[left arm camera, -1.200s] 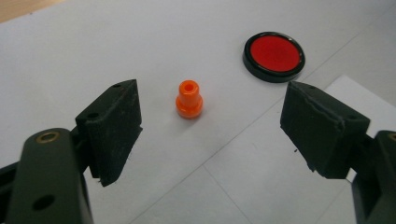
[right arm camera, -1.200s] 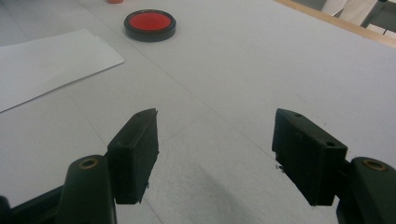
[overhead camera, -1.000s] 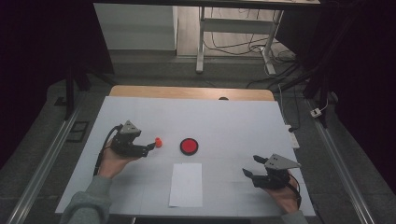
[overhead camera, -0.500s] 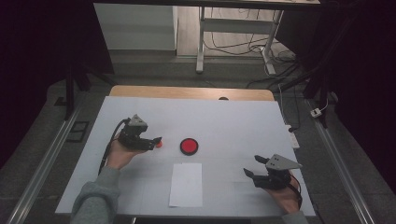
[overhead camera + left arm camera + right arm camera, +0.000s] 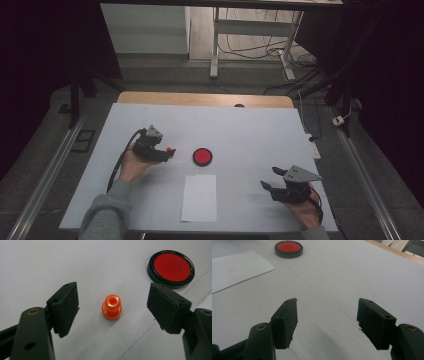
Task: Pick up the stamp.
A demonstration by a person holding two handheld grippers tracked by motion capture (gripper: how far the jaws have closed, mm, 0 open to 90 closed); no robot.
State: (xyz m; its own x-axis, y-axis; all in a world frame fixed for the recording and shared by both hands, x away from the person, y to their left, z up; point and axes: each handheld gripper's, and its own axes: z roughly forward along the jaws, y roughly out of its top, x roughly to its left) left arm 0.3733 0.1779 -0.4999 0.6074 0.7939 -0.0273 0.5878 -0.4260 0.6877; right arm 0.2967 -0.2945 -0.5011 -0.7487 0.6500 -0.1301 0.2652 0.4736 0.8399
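Observation:
A small orange knob-shaped piece (image 5: 111,307) stands upright on the white table cover, left of a red disc with a black rim (image 5: 171,267). My left gripper (image 5: 113,300) straddles the orange piece (image 5: 169,149). Its jaws have just been closing, but both pads stand well apart from the piece, so it is open. In the high view the left gripper (image 5: 171,154) points right, toward the red disc (image 5: 202,156). My right gripper (image 5: 269,177) rests open near the front right of the table, nothing between its jaws (image 5: 327,312).
A white sheet of paper (image 5: 199,197) lies in front of the red disc, between the two hands. The white cover (image 5: 250,130) spans the table; a wooden edge (image 5: 200,99) shows at the back. Table legs and cables lie on the floor beyond.
The left hand has moved right and slightly down, bringing its jaws around the orange piece. The right hand has kept still.

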